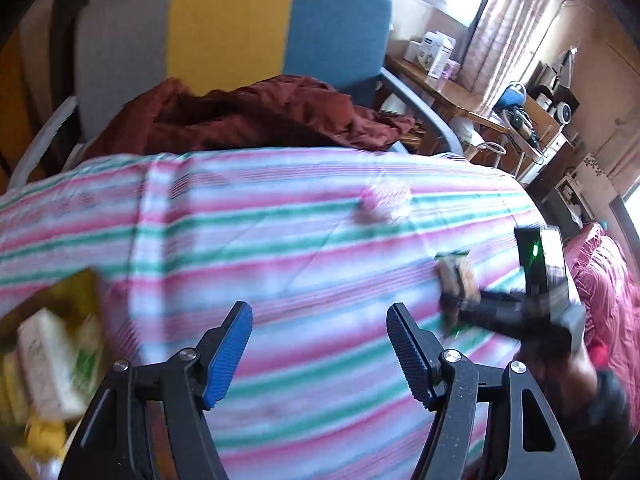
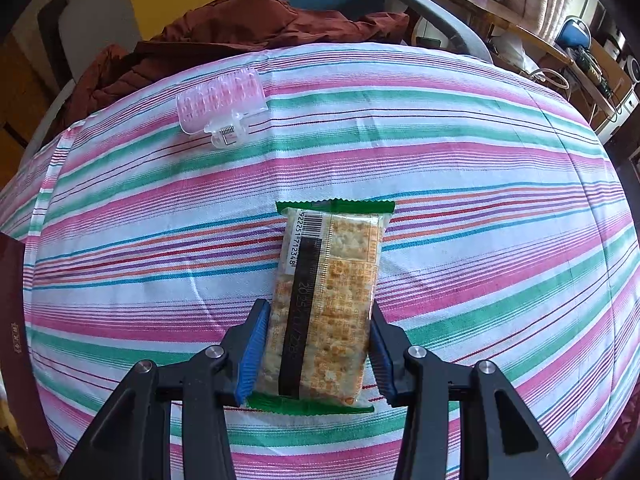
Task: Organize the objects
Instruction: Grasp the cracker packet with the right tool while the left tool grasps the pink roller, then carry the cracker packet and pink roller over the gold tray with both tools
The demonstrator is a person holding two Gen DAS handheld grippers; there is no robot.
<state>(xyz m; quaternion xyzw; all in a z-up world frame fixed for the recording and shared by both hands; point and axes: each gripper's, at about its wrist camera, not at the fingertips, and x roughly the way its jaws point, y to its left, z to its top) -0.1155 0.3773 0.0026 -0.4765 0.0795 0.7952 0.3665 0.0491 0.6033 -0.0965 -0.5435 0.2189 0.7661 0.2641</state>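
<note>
- The right gripper [image 2: 318, 354] is low in the middle of the right wrist picture. Its two blue pads [image 2: 253, 354] press on the long sides of a snack packet [image 2: 326, 300], so it is pinching the packet.
- The snack packet has green ends and a barcode. It lies on the striped cloth [image 2: 480, 168], in the middle of the picture.
- A clear pink hair clip [image 2: 222, 106] lies on the cloth in the upper left, well apart from the packet.
- A dark red jacket [image 2: 240, 28] is bunched up at the top, past the edge of the cloth.
- The left gripper [image 1: 320, 350] is low in the left wrist picture. Its pads are spread apart with nothing between them, only striped cloth behind.
- That picture is blurry. A white and green box [image 1: 56, 364] shows at the lower left.
</note>
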